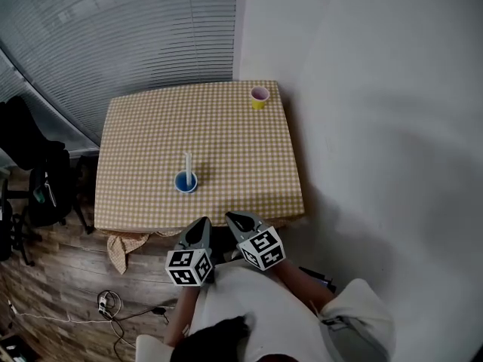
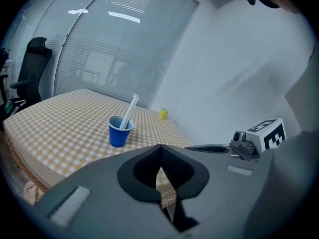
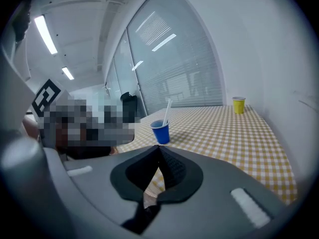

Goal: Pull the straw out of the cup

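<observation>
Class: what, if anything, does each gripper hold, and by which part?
Nothing. The left gripper and right gripper are shut and empty; the straw stands in the blue cup.

Straw in cup, cup on table.

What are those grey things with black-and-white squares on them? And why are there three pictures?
They are big tongs that a person holds: the left hand-held gripper and the right hand-held gripper. One picture comes from a camera on the person's head, looking down. The other two come from cameras riding on the hand-held grippers. On the checked table stand a blue cup with a white straw in it and, far off, a yellow cup. Both hand-held grippers are shut and hold nothing.
</observation>
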A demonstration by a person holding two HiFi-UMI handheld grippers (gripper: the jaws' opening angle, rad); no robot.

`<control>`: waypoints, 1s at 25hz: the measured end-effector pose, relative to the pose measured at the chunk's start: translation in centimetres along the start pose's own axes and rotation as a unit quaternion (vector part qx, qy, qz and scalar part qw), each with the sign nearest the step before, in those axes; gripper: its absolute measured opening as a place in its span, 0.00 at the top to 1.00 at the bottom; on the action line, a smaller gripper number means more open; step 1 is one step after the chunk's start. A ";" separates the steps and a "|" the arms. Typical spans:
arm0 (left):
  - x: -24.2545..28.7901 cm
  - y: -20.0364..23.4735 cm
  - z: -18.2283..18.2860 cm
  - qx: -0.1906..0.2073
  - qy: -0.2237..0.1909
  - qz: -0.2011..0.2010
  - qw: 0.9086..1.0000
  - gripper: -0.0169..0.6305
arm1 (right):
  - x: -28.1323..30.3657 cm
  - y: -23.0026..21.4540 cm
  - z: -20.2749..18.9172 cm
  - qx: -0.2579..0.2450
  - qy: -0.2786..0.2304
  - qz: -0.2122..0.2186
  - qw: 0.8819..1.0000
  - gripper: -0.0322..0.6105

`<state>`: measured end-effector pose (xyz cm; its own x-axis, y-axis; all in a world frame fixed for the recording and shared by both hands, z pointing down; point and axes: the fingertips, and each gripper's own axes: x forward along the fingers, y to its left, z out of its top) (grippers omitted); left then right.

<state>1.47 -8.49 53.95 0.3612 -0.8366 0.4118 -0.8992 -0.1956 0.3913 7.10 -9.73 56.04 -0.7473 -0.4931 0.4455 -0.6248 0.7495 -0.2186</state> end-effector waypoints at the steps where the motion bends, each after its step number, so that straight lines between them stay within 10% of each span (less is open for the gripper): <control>1: 0.2 0.4 0.5 -0.001 -0.001 0.000 1.000 0.95 | 0.4 0.0 0.4 -0.002 0.000 0.001 1.000 0.94; 25: 4.1 8.2 6.6 -0.032 -0.021 0.012 0.999 0.95 | 9.0 -3.5 5.0 0.074 0.017 0.001 0.997 0.94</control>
<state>-6.07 -16.92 53.48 0.3286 -0.8616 0.3869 -0.8892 -0.1442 0.4341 1.40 -18.98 56.48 -0.7414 -0.4750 0.4740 -0.6523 0.6760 -0.3430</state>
